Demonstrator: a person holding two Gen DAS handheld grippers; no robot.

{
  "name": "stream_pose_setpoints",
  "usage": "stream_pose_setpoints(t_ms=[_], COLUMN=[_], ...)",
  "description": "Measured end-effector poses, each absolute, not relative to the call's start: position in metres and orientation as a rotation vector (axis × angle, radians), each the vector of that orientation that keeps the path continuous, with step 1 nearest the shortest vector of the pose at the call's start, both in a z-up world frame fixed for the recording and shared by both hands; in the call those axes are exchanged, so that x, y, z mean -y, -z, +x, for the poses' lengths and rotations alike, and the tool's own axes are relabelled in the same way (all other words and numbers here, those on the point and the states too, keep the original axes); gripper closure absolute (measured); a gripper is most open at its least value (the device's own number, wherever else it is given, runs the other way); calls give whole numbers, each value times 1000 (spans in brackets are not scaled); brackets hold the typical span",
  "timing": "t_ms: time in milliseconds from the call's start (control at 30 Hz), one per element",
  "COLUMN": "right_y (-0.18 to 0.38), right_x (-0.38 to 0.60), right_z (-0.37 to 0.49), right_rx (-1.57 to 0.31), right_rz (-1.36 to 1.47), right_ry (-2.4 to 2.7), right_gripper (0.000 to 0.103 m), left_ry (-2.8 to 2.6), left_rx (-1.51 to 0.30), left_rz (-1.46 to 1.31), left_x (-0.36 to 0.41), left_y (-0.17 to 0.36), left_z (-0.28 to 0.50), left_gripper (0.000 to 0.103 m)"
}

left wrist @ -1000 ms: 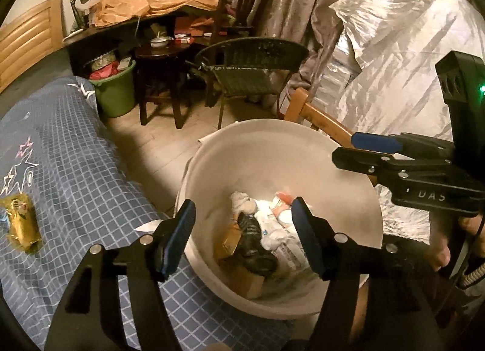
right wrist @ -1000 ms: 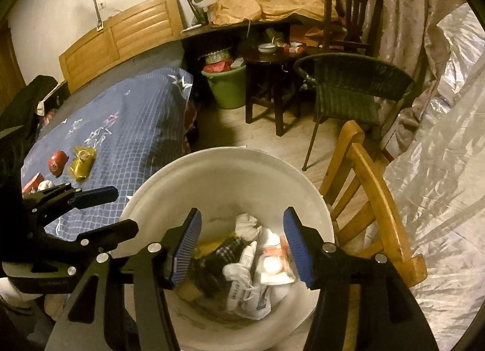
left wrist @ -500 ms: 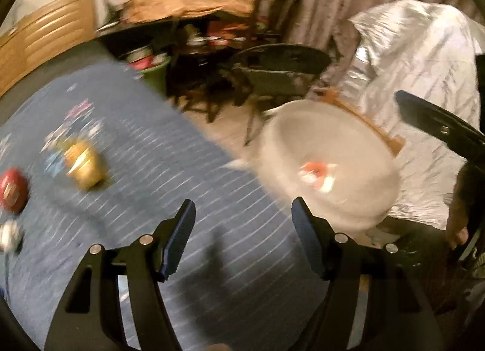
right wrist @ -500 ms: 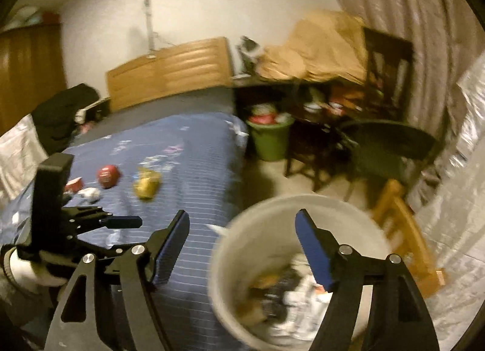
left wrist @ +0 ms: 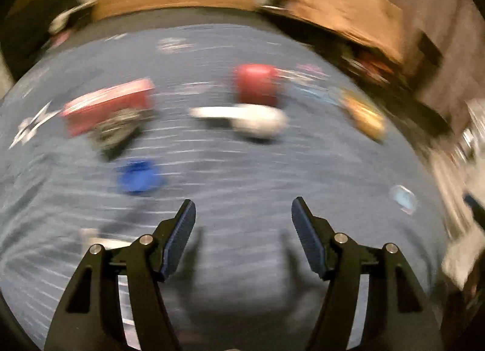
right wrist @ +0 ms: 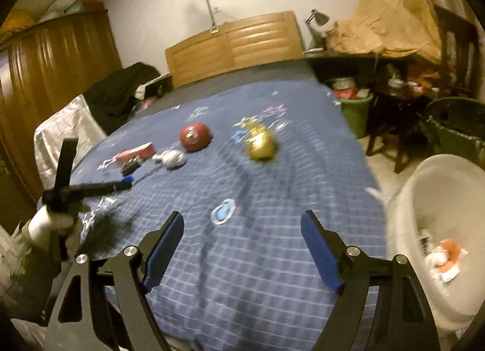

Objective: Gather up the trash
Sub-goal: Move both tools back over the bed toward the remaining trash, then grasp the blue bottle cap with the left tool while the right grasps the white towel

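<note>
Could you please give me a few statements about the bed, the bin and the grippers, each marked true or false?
1. Both grippers are empty. True: nothing sits between the left gripper fingers or the right gripper fingers, whose jaws are opening.
2. The white bin is empty. False: it holds trash.
3. A gold wrapper lies on the blue bedspread. True.
4. The red round item sits inside the bin. False: it lies on the bedspread.

one white bin (right wrist: pixel 436 199), six scattered trash items (right wrist: pixel 194 137), one bed (right wrist: pixel 272 260)
</note>
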State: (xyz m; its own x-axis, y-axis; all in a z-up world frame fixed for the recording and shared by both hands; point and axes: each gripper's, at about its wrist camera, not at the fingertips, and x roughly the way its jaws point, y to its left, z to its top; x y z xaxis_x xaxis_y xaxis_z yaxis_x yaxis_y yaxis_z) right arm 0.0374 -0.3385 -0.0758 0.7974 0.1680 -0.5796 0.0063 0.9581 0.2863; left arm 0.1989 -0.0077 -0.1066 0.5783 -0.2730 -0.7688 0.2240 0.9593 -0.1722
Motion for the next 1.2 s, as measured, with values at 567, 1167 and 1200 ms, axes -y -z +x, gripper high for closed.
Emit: stream_pose_setpoints(t_ms=[567, 1167, 1200], right_y=[102, 83, 83], right_x=[296, 236, 230], right_z=[88, 162, 173], right_rx=[-736, -758, -768], right_rz=[259, 79, 66], right_ry=[-145, -292, -305], right_gripper=[23, 23, 23], left_ry=[192, 213, 211], left_rx=[-969, -953, -953], left_rz=[-136, -124, -122], left_x=[-33, -63, -63], left_y=[140, 140, 140], left_z=[264, 233, 233], left_gripper=[43, 54, 54])
